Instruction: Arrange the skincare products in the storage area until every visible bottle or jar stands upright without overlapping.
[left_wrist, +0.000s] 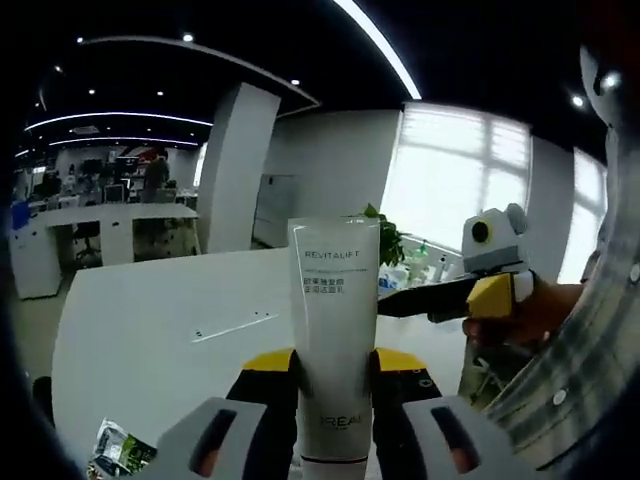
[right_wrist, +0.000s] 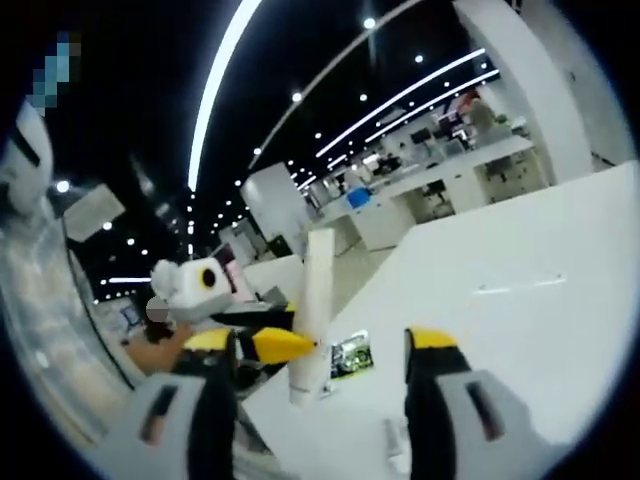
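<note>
A white skincare tube (left_wrist: 333, 300) printed REVITALIFT stands upright between my left gripper's (left_wrist: 334, 362) yellow-tipped jaws, which are shut on its lower half. It is held above the white table (left_wrist: 160, 340). My right gripper (left_wrist: 432, 300) comes in from the right, held by a hand, its dark jaw pointing at the tube from just beside it. In the right gripper view my right gripper (right_wrist: 322, 340) is open with a wide gap. Beyond the gap stands the tube (right_wrist: 315, 290), with the left gripper (right_wrist: 297, 349) shut on it.
A small printed packet (left_wrist: 120, 448) lies near the table's edge, also seen as the packet (right_wrist: 351, 355) beyond the tube. Several bottles (left_wrist: 412, 270) and a green plant (left_wrist: 388, 240) stand at the table's far side by the window. A plaid sleeve (left_wrist: 570, 370) is at the right.
</note>
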